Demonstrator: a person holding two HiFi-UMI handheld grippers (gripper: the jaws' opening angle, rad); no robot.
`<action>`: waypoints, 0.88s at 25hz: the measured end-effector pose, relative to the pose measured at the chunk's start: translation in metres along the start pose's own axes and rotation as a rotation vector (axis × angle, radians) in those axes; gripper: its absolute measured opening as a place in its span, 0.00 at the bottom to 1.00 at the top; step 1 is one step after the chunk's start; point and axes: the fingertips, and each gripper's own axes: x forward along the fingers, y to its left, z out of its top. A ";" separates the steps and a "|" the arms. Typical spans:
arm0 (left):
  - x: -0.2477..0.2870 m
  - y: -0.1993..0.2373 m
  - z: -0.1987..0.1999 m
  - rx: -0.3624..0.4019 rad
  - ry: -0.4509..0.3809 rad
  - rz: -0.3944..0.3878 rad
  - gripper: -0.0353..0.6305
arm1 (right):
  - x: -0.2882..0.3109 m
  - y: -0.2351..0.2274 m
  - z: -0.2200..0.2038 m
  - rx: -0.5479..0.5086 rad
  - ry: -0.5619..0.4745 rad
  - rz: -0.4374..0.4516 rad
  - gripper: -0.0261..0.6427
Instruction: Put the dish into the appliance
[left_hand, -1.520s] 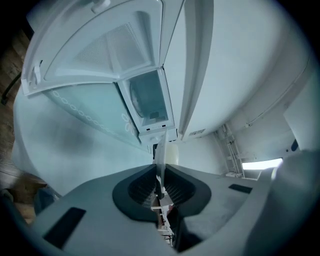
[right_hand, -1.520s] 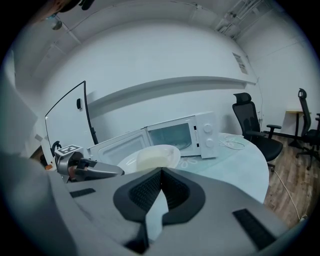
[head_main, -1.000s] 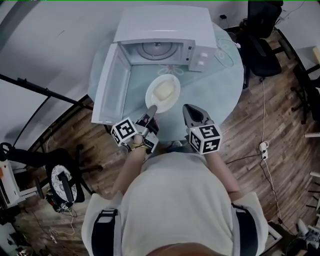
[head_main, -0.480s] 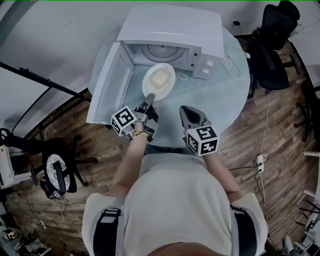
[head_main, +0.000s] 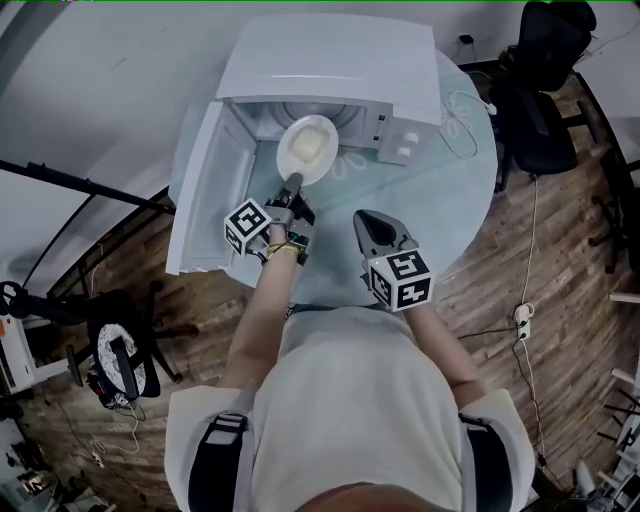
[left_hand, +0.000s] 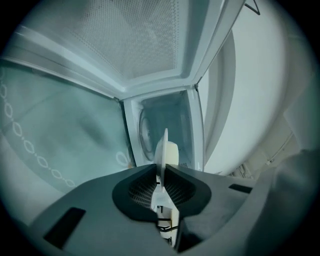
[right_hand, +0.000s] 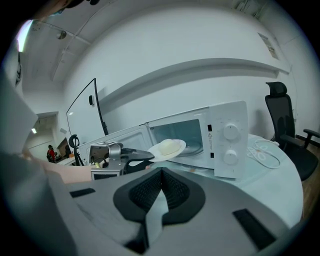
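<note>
A white dish (head_main: 307, 146) with a pale lump of food on it hangs at the mouth of the open white microwave (head_main: 330, 70). My left gripper (head_main: 292, 182) is shut on the dish's near rim. In the left gripper view the dish (left_hand: 162, 150) shows edge-on between the pads, with the cavity and its glass turntable (left_hand: 145, 135) straight ahead. The right gripper view shows the dish (right_hand: 167, 148) in front of the microwave (right_hand: 225, 135) opening. My right gripper (head_main: 375, 222) hovers over the glass table (head_main: 440, 170), shut and with nothing in it (right_hand: 160, 175).
The microwave door (head_main: 205, 195) stands swung open to the left, beside the left gripper. A coiled white cable (head_main: 465, 110) lies on the table right of the microwave. A black office chair (head_main: 545, 70) stands beyond the table's right edge.
My left gripper has carried the dish away from me, from over the table up to the microwave's opening. The right gripper has drifted a little the same way.
</note>
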 end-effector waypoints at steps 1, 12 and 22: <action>0.006 0.002 0.003 -0.005 -0.001 0.004 0.11 | 0.003 -0.002 0.001 0.003 0.002 -0.003 0.05; 0.056 0.026 0.026 -0.029 0.015 0.043 0.12 | 0.036 -0.016 0.004 0.019 0.038 -0.010 0.05; 0.081 0.044 0.040 -0.069 0.008 0.063 0.12 | 0.053 -0.024 0.002 0.032 0.060 -0.020 0.05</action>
